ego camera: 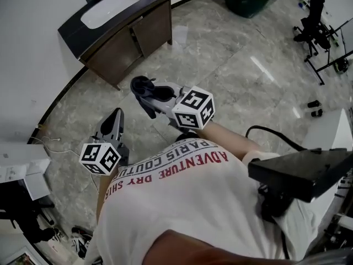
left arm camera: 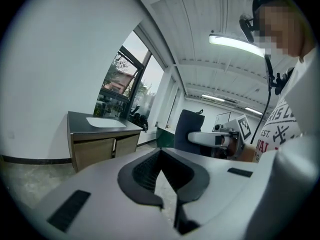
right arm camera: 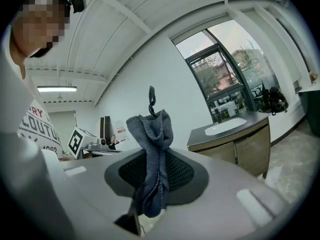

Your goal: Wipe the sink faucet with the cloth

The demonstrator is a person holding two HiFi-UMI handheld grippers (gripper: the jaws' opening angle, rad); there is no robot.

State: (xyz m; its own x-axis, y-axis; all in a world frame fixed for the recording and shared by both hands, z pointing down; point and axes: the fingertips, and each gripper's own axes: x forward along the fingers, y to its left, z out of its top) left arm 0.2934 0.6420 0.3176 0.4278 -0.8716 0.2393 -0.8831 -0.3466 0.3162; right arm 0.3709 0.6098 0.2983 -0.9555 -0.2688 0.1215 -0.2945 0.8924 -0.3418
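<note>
blue-grey cloth (right arm camera: 150,129) is soft and floppy. your right tongs (right arm camera: 148,184) pinch its middle, so hold it tight there. your left tongs (left arm camera: 164,184) are pressed together, empty.

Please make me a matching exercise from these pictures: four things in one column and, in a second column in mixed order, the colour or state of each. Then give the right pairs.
Things:
1. cloth
2. left gripper
3. sink
4. cabinet

Colour or state:
A. white, set in a dark countertop
B. brown, with two doors
C. jaws together, nothing between them
D. dark grey, clamped in the right gripper

Right pairs: 1-D, 2-C, 3-A, 4-B.
</note>
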